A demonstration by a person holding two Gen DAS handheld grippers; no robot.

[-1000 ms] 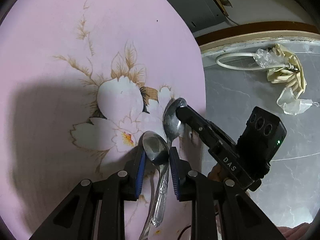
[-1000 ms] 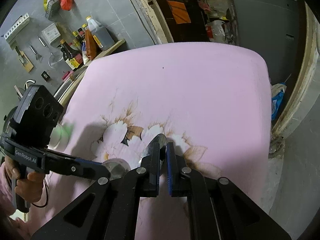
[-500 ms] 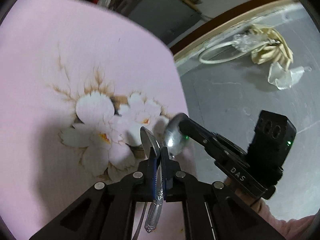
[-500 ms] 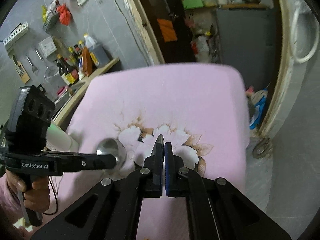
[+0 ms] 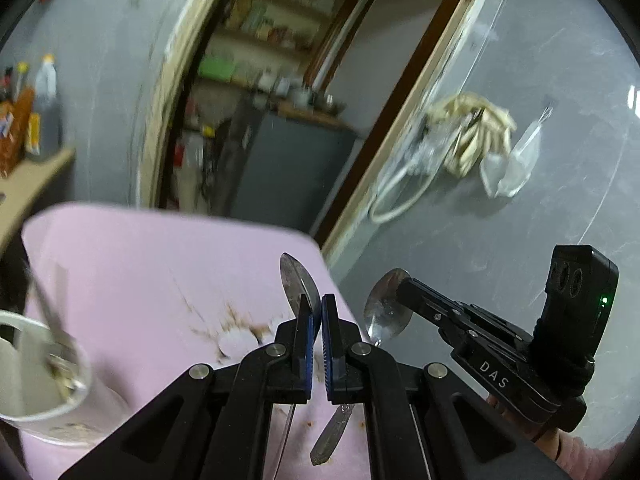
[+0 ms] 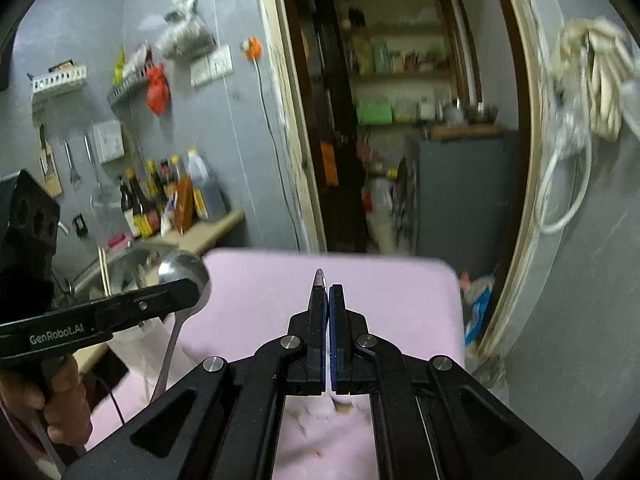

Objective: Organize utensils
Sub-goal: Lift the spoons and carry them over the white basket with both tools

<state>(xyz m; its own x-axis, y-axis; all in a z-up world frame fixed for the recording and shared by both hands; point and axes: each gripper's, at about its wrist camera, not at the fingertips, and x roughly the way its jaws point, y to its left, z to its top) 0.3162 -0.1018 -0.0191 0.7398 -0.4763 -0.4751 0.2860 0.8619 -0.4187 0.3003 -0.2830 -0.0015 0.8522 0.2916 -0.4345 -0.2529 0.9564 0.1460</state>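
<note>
Far left of the pink flowered tablecloth (image 5: 160, 272), in the left wrist view, sits a white utensil cup (image 5: 40, 376) with at least one metal handle already leaning out of it. My guess is that's where the spoons are headed, since it's the only container on the cloth.

Moving right toward the middle of the cloth, the left gripper (image 5: 316, 320) is clamped tight on a steel spoon (image 5: 298, 280). It's pinched at the neck, bowl sticking up past the fingertips and the handle hanging down under the jaws. Holding it near the bowl probably makes sense if the handle goes into the cup first. Its jaws have just been closing and the spoon is squeezed between the pads, lifted clear of the cloth.

Further right, off the cloth's right edge and over the grey floor, the right gripper (image 5: 404, 284) has a second spoon (image 5: 386, 308) gripped the same way: jaws narrow, bowl poking out front, patterned handle trailing back and down. In its own view the spoon shows only as a thin edge above the fingertips (image 6: 320, 280), so it's held edge-on.

Both spoons are in the air, side by side but not touching. Picking up looks done and dropping off isn't. The swing toward the cup could clink the spoons together if the hands crowd.
</note>
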